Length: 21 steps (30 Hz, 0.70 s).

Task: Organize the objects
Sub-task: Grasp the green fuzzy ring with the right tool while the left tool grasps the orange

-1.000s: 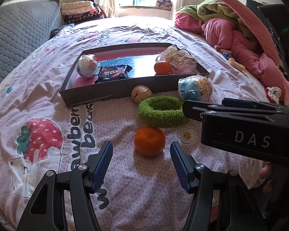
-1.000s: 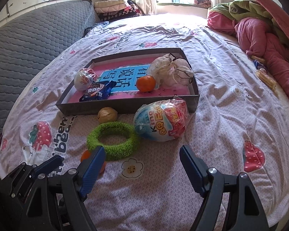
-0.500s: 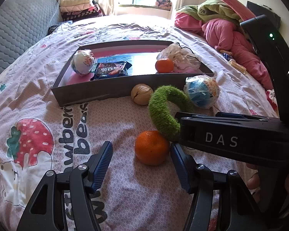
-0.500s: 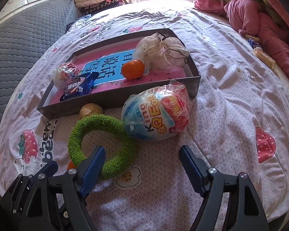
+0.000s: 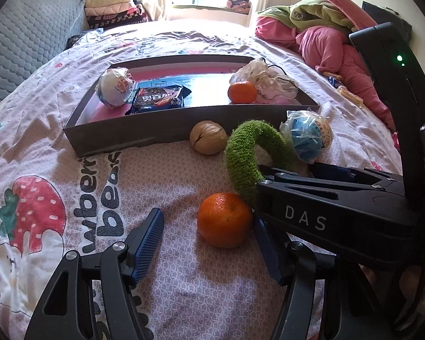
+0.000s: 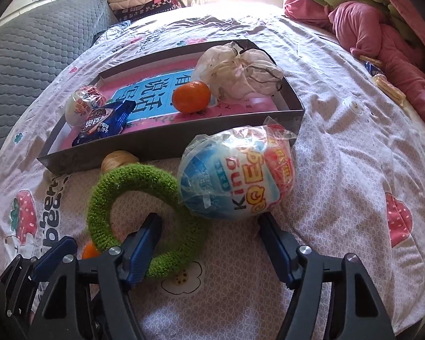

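**Two tools low over the bed, tray half filled**

Much of the right side of the left wrist view is blocked by the right tool's black body, which covers part of the green ring (image 5: pixel 248 153). In the right wrist view the loose orange (image 6: pixel 90 250) shows only as a sliver at 8 o'clock, behind the left tool (image 6: pixel 58 250), and the walnut (image 6: pixel 116 161) is half hidden by the ring.

The grey tray (image 5: pixel 155 131) holds a wrapped egg (image 5: pixel 114 86), a dark snack packet (image 5: pixel 158 99), a second orange (image 5: pixel 242 92) and a crumpled white bag (image 5: pixel 265 80).

The left tool (image 5: pixel 208 240) is widening, the loose orange (image 5: pixel 225 219) between its fingers, pressed by neither pad as far as shows. The right tool (image 6: pixel 209 250) is narrowing; its left finger sits inside the ring, the blue toy egg (image 6: pixel 235 177) just beyond at 12 o'clock, ungripped.
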Motion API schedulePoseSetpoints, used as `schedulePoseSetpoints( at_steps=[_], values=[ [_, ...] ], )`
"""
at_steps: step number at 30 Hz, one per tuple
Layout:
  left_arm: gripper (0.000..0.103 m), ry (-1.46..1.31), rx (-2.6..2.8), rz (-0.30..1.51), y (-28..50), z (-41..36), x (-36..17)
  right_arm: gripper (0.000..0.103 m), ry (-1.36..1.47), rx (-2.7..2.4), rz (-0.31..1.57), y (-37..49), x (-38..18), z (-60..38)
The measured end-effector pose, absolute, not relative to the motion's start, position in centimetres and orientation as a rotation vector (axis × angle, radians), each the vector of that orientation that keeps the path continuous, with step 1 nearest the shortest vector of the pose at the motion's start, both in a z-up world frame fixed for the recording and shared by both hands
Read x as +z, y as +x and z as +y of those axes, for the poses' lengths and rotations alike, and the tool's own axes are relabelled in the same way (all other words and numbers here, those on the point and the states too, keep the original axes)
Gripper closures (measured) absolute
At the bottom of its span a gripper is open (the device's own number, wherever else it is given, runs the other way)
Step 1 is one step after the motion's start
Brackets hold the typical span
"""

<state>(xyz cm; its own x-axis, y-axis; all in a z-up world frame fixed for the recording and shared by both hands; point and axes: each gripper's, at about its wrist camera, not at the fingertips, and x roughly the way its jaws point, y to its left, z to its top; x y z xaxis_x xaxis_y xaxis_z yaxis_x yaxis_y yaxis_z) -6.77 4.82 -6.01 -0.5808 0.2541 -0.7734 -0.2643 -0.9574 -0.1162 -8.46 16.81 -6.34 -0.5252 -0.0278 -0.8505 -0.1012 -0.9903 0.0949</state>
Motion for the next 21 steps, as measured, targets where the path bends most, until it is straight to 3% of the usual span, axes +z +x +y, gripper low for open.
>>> schedulePoseSetpoints(
  at_steps=[4, 6, 8, 12, 15, 18, 21],
  values=[
    [0.037, -1.253, 2.564, 0.023, -7.1, 5.1, -6.2, 0.044, -1.475, 2.736, 0.149, -8.4, -6.2, 16.5],
    [0.037, -1.257, 2.564, 0.02, -7.2, 5.2, -6.4, 0.063, -1.464, 2.775, 0.119, -8.3, -6.2, 16.4],
    [0.037, -1.257, 2.566, 0.015, -7.3, 5.2, -6.5, 0.071, -1.469, 2.808, 0.127, -8.2, -6.2, 16.4],
    [0.04, -1.243, 2.569, 0.021, -7.4, 5.3, -6.5, 0.08, -1.458, 2.837, 0.152, -7.9, -6.1, 16.8],
    [0.051, -1.237, 2.558, 0.033, -7.3, 5.5, -6.5, 0.087, -1.449, 2.856, 0.18, -7.6, -6.0, 17.1],
    [0.063, -1.228, 2.535, 0.025, -7.1, 5.7, -6.4, 0.088, -1.45, 2.873, 0.191, -7.3, -5.9, 17.3],
    [0.063, -1.224, 2.54, 0.042, -7.0, 5.8, -6.3, 0.089, -1.452, 2.886, 0.204, -6.9, -5.9, 17.5]
  ],
)
